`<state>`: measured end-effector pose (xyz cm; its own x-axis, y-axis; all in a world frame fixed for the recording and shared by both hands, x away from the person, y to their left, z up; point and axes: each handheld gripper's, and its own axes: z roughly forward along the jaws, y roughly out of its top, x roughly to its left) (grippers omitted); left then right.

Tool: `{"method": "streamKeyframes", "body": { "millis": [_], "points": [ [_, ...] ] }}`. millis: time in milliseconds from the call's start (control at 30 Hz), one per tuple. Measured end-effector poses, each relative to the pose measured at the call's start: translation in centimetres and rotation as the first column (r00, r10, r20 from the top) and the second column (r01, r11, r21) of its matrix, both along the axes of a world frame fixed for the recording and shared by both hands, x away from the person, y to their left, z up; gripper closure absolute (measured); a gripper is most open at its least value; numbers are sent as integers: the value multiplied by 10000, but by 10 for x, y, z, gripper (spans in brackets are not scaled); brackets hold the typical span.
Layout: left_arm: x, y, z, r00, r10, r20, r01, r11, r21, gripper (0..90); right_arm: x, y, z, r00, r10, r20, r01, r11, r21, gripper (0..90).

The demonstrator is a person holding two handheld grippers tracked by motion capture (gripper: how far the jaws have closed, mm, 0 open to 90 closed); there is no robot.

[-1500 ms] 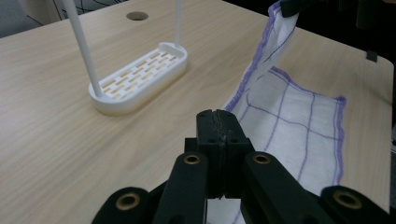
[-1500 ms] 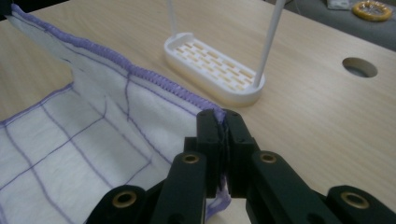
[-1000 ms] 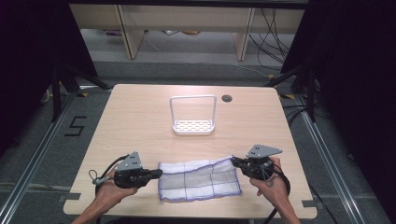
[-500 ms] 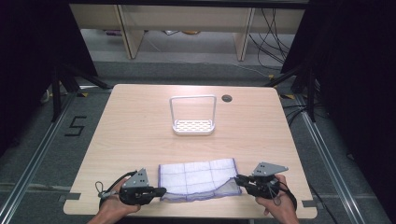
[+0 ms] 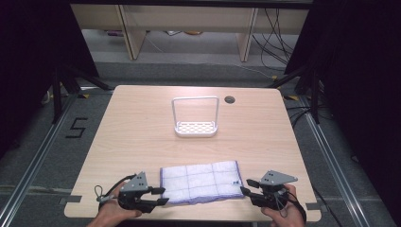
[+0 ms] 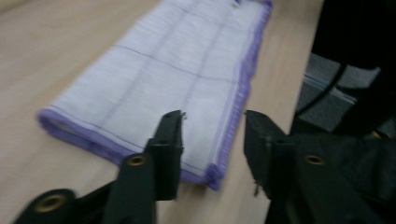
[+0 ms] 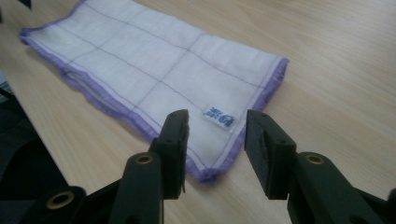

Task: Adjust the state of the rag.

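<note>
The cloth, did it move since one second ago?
Yes. The cloth slid toward the table's near edge, away from the white rack, which stayed put. It lies flatter now.

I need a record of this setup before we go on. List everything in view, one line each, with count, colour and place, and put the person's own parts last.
Table: one, light wood, centre of the high view.
Cloth: one, white with purple edging and thin grid lines, folded flat near the table's front edge, between the two grippers.
Label: one, white with blue print, on the cloth near the corner by the right gripper.
Rack: one, white, perforated base with a tall loop handle, mid-table toward the far side.
Grommet: one, dark, far side of the table.
Left gripper: one, black, jaws open at the cloth's left end.
Right gripper: one, black, jaws open at the cloth's right end.
Hands: two, holding the grippers at the front edge.
</note>
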<state>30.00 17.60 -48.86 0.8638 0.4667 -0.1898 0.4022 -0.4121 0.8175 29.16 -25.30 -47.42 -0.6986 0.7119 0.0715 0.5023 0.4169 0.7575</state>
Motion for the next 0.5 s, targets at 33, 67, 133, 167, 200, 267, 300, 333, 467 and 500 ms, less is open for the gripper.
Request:
{"method": "streamKeyframes", "body": {
  "millis": [33, 67, 133, 167, 200, 267, 300, 333, 467, 500],
  "points": [
    [8, 4, 5, 9994, 331, 134, -330, 9994, -66, 502, 2, 0, -1, 9995, -287, -144, 285, 9995, -121, 577],
    [12, 5, 7, 9978, 653, 82, -652, 9978, -100, 472, 4, 1, -3, 9986, -495, -209, 488, 9981, -367, 544],
    [24, 8, 10, 9957, 930, 49, -930, 9957, -43, 435, 5, 3, -5, 9937, -931, -620, 910, 9952, -356, 508],
    [30, 8, 10, 9934, 1140, 115, -1141, 9935, 29, 418, 5, 3, -5, 9917, -1066, -725, 1042, 9939, -364, 496],
    [36, 8, 9, 9913, 1317, 59, -1317, 9913, -59, 405, 6, 2, -6, 9907, -1142, -742, 1121, 9932, -318, 486],
    [48, 8, 8, 9881, 1530, -136, -1526, 9879, 285, 395, 7, 2, -8, 9902, -1213, -691, 1191, 9922, -357, 470],
    [54, 7, 7, 9863, 1641, -166, -1636, 9861, 292, 390, 7, 2, -9, 9865, -1327, -956, 1302, 9910, -315, 465],
    [60, 7, 5, 9862, 1639, -242, -1625, 9854, 507, 390, 6, 3, -9, 9851, -1418, -977, 1380, 9894, -442, 462],
    [80, 4, -6, 9799, 1859, -729, -1799, 9803, 815, 390, 6, 7, -13, 9824, -1393, -1243, 1318, 9890, -671, 462],
    [83, 3, -9, 9798, 1786, -901, -1705, 9812, 902, 391, 7, 8, -13, 9835, -1383, -1168, 1302, 9887, -744, 463]
  ]
}}
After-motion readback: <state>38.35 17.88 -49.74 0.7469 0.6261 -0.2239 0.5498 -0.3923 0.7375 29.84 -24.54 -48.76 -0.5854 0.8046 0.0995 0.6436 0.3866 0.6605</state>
